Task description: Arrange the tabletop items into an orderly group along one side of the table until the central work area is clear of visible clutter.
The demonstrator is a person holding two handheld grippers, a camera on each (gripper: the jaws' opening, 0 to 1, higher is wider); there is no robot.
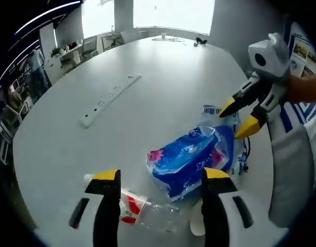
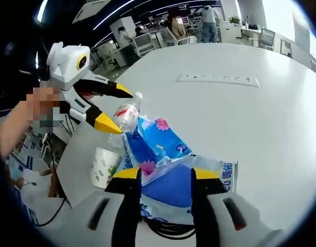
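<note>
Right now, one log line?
left gripper: open over clear plastic bottle | right gripper: open over blue plastic tissue pack | nothing held

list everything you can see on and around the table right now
table: 1, white, oval, under everything
power strip: 1, white, mid-table, apart from the clutter
tissue pack: 1, blue with pink flowers, by the near edge
plastic bottle: 1, clear, red label, lying beside the pack
paper cup: 1, white with green print, upright by the pack
black cable: 1, at the table edge
left tool: 1, yellow-tipped, open
right tool: 1, yellow-tipped, open, over the pack
</note>
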